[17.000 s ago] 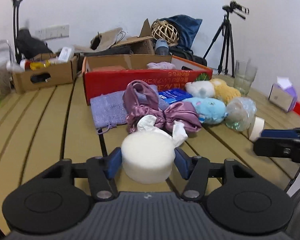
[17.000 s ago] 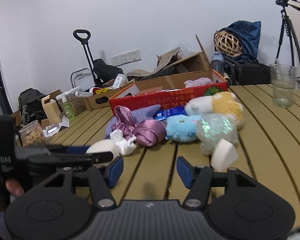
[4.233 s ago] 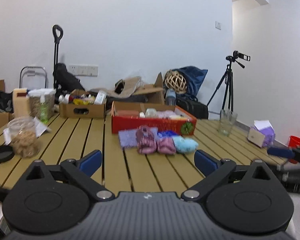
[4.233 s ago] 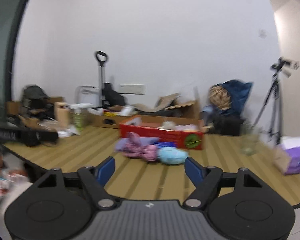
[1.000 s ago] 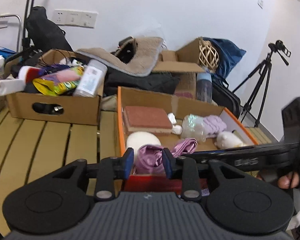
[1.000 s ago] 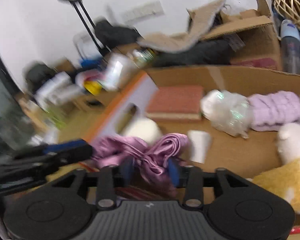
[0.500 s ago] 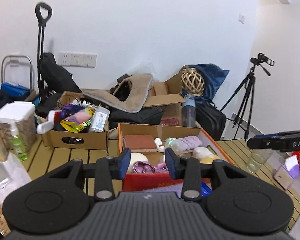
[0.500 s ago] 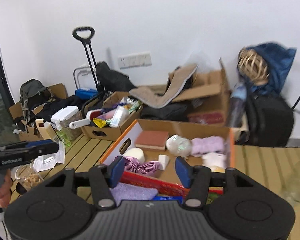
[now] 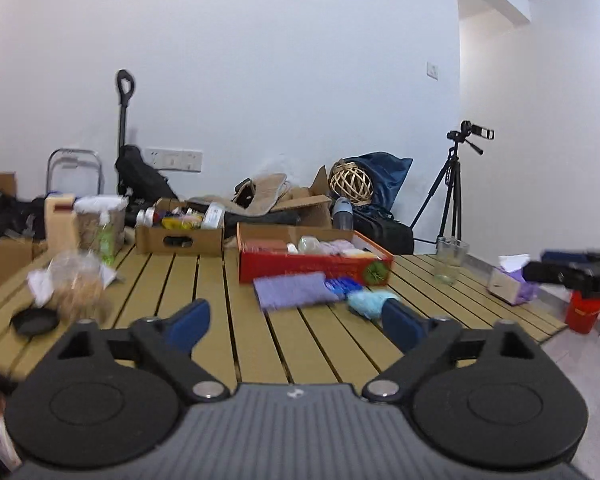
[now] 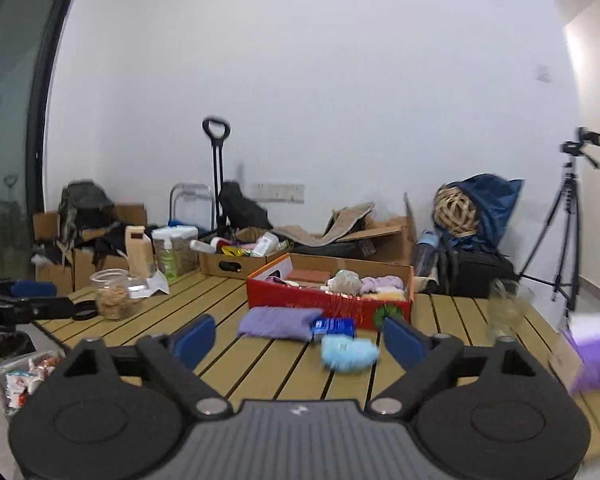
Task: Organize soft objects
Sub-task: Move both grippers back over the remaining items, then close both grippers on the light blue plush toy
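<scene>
Both hand-held grippers, left and right, jaws just opened wide and empty, face the tabletop, where the light-blue plush toy lies just ahead of the right one, the nearer, its long axis crosswise.

Your left gripper points nearly level, jaws wide apart after just opening, nothing between the blue pads. Your right gripper is the same: near level, jaws just spread wide, empty. Each one shows at the other view's edge, held out to the side.
</scene>
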The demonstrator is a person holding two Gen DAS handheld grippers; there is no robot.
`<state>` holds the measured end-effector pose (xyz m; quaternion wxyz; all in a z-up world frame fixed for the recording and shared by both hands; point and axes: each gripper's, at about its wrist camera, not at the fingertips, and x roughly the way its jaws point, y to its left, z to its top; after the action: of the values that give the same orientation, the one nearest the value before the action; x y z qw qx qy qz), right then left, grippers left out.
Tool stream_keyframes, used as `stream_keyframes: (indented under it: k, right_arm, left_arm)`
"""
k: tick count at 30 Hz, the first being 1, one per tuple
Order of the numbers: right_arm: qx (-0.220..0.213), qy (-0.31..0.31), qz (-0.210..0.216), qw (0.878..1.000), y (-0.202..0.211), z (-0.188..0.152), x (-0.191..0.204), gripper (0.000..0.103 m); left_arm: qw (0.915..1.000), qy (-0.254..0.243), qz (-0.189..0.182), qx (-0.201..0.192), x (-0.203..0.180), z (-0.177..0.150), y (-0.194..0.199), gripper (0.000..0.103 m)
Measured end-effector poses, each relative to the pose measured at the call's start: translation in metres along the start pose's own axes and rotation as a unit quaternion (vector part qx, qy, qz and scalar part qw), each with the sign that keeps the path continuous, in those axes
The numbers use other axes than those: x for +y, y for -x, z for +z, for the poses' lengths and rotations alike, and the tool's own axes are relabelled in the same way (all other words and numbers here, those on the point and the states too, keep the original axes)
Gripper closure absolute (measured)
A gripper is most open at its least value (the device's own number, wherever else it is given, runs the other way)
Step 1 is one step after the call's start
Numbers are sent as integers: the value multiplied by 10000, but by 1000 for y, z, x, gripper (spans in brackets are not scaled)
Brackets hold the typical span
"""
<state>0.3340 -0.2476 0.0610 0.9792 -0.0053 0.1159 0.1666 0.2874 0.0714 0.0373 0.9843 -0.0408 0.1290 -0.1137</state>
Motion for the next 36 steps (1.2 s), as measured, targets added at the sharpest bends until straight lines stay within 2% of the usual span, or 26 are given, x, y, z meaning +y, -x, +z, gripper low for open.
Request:
stream_keyframes:
  k: [3,5,10,16,19,23,26,28,30,32,36]
  right_arm:
    - [-251,-415,-183,9987,44,-44,18,3]
    - [-130,-367,-120,9992,55,-60,27,3]
    - [-28,-401,-302,9987,51,-63,26,3]
    - [69,-406,-427,9982,35,-69,23,4]
    - [94,-327,-476,9983,24,-70,18,4]
    - [309,-437,-680,9963,-7,-75,-1,5]
    - [403,-685,-680,9945,-37,-72,-21,11]
    - [413,-813,-632,9938,-61,-68,-36,13]
    - [419,-941,-660,9925,-89,-65,-51,14]
    - [501,-1080,-654,9907,-115,-64,-66,18]
    - [742,-1490,-413,9852,-176,-59,-98,25]
  left_arm:
    - [9999,-103,31,-34,-14,-28,28,4]
    - [9998,-198,-19,98,-19,-36,32,4]
    - [9997,-236,-94,44,-26,-33,25,3]
    - [9994,-155,-169,269,-25,-40,-4,3]
    - [9988,-8,-202,442,-25,-39,-33,3]
    - [9973,-69,-369,629,-33,-30,-86,3]
    - [9955,-20,-610,730,-39,-18,-135,4]
    - [9926,128,-811,890,-39,-12,-169,10]
    - [9878,314,-989,1159,-38,-10,-207,28]
    - [9834,486,-1053,1398,-36,-9,-243,33]
    - [9769,608,-1275,1605,-45,-4,-295,35]
